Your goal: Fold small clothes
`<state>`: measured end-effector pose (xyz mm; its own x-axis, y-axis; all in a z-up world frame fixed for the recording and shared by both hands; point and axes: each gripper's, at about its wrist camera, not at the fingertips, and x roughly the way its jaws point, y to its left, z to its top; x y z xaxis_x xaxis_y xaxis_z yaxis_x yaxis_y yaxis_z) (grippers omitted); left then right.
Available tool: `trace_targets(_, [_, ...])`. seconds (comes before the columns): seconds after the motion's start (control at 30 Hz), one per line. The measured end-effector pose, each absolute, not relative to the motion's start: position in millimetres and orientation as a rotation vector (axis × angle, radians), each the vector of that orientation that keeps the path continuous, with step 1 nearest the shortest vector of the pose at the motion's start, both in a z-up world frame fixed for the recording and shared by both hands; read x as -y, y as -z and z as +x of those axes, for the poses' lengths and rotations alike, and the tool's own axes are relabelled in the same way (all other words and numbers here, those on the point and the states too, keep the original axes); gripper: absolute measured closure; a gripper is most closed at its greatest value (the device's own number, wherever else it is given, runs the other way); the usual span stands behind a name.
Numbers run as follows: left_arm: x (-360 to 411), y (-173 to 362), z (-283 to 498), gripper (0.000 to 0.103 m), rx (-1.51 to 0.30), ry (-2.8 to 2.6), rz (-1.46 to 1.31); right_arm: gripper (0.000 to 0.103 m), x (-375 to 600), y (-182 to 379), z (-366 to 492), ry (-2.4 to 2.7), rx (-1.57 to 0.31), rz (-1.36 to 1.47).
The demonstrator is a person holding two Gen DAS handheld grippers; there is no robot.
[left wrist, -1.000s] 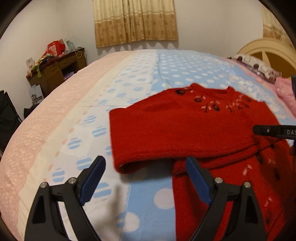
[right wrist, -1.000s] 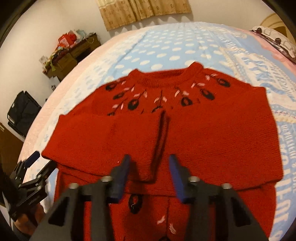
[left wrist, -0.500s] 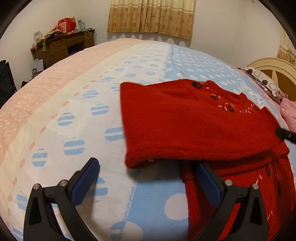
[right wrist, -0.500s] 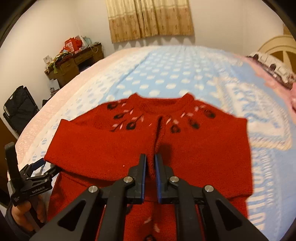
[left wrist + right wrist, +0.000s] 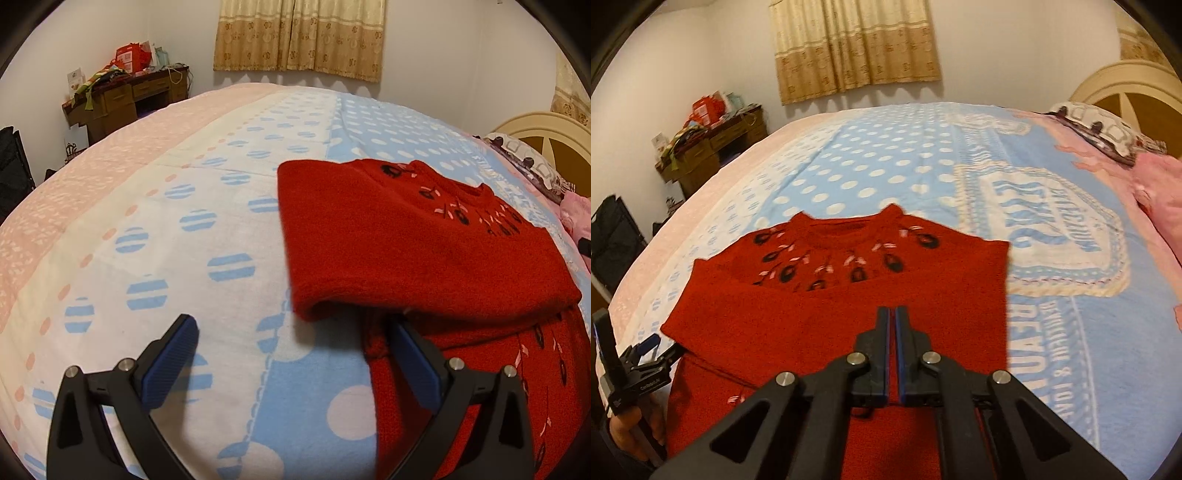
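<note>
A second ago the right gripper (image 5: 894, 321) had its blue pads apart over the cuffs of the folded sleeves; now the pads are pressed together with nothing between them, and it has drawn back and up, so more of the bedspread (image 5: 1052, 332) shows beyond the sweater (image 5: 849, 306). The left gripper (image 5: 291, 350) has spread a little wider since then and now stands at its widest, holding nothing. It has also turned, so the sweater (image 5: 424, 258) sits further toward 3 o'clock in its view.

The left gripper points down at a slant over the bedspread (image 5: 184, 240). Its right pad (image 5: 413, 365) is at the sweater's near-left edge, just under the folded sleeve; whether it touches the knit I cannot tell. From the right wrist it shows at 8 o'clock, with the person's hand (image 5: 631, 424) on the grip.

The red sweater lies flat on the bedspread, collar at 12 o'clock, both sleeves folded across the chest.
</note>
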<state>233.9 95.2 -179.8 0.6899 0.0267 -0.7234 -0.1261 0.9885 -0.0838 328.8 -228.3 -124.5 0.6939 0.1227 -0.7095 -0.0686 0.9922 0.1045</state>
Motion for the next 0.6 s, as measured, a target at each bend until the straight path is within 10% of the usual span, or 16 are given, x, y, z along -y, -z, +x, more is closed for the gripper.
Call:
trace_targets(0.3, [-93,180,233,0.0,-0.798,-0.088,-0.121,0.091,241,144,336,-0.224,-0.919,0.211])
trace_targets(0.37, [-94,180,233,0.0,-0.798,-0.086,-0.124,0.026,231,149,337,-0.251,-0.934,0.2])
trace_targets(0.53, [-93,180,233,0.0,-0.792,-0.087,-0.122,0.027,221,167,346,-0.266,-0.971,0.236])
trace_targets(0.6, [-94,181,233,0.0,-0.79,-0.086,-0.125,0.051,217,180,353,-0.268,-1.011,0.241])
